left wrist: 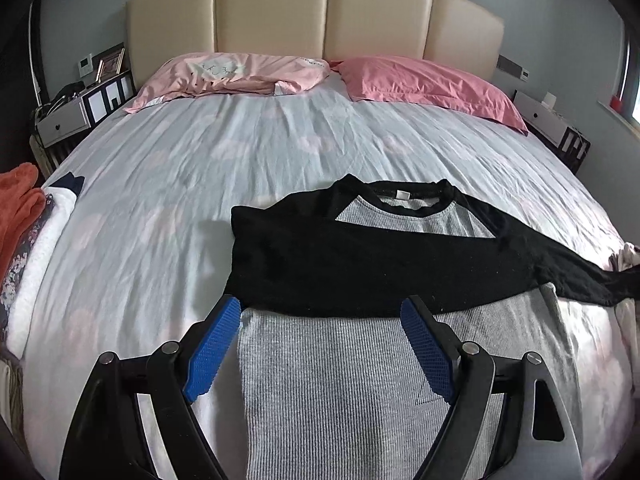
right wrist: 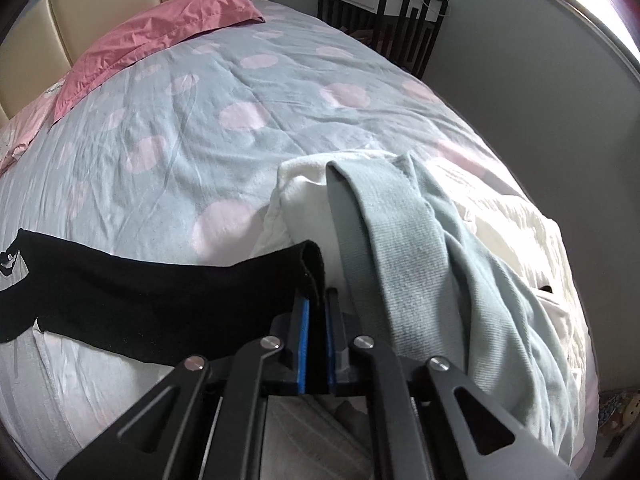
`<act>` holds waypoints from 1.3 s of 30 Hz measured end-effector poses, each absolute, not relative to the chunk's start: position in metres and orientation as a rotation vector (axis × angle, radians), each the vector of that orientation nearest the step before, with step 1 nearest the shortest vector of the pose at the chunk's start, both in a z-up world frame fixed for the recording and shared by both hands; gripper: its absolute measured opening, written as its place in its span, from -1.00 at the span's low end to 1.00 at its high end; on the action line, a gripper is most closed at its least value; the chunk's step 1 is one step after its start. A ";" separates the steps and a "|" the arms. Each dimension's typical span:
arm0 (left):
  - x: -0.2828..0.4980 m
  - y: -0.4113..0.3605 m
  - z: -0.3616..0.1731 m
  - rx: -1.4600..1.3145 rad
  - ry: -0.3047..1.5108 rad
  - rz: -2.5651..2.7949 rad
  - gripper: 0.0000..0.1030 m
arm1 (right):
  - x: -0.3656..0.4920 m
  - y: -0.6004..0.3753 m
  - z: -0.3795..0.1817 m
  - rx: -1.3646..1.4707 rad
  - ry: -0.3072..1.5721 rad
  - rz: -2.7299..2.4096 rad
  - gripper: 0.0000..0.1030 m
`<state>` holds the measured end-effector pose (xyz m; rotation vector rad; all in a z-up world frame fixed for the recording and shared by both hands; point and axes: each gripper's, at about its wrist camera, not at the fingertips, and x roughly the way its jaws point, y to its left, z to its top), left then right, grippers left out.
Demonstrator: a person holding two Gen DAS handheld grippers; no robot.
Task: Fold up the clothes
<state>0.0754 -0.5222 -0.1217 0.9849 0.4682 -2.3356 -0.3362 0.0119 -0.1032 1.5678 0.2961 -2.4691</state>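
A grey ribbed shirt with black raglan sleeves lies flat on the bed, collar away from me. One black sleeve is folded across its chest. My left gripper is open and empty, its blue pads on either side of the grey body, just above it. My right gripper is shut on the cuff of the other black sleeve, which stretches out to the left toward the shirt. In the left wrist view that sleeve runs off to the right.
The bed has a pale blue cover with pink spots and two pink pillows at the headboard. A pile of white and mint clothes lies right of my right gripper. Folded clothes stack at the left edge. Nightstands flank the bed.
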 end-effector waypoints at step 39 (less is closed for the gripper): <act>0.194 -0.616 -0.094 0.883 0.726 -2.222 0.62 | -0.063 -0.499 0.109 1.028 0.820 -2.126 -0.93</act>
